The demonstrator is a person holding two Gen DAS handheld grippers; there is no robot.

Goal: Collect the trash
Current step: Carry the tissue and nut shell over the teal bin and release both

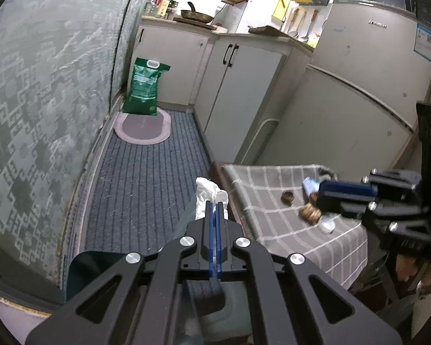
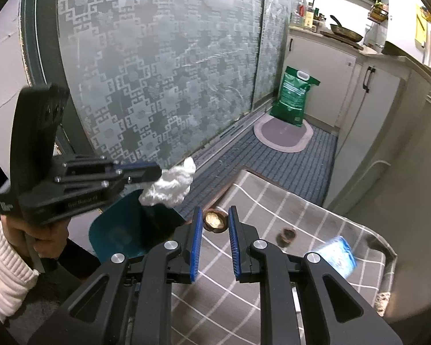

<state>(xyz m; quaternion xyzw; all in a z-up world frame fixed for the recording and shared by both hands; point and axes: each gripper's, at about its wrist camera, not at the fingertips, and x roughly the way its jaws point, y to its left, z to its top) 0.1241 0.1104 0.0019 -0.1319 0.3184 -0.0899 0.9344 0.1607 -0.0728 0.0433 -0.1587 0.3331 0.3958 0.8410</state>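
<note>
My left gripper point(image 1: 214, 204) is shut on a crumpled white tissue point(image 1: 208, 194). In the right wrist view the tissue point(image 2: 172, 184) hangs from the left gripper point(image 2: 158, 174) above the open teal bin point(image 2: 120, 235), which stands beside the table. My right gripper point(image 2: 215, 209) is open with nothing between its fingers, and it hovers over the checked tablecloth point(image 2: 273, 201). A walnut shell half point(image 2: 214, 221) lies just beyond its tips. A second shell point(image 2: 286, 234) and a blue-and-white wrapper point(image 2: 337, 256) lie further right.
A frosted patterned glass door point(image 2: 158, 72) runs along the left. A green sack point(image 1: 145, 87) and an oval mat point(image 1: 143, 128) sit at the far end of the striped carpet. White cabinets point(image 1: 238, 95) and a fridge point(image 1: 373, 57) line the right.
</note>
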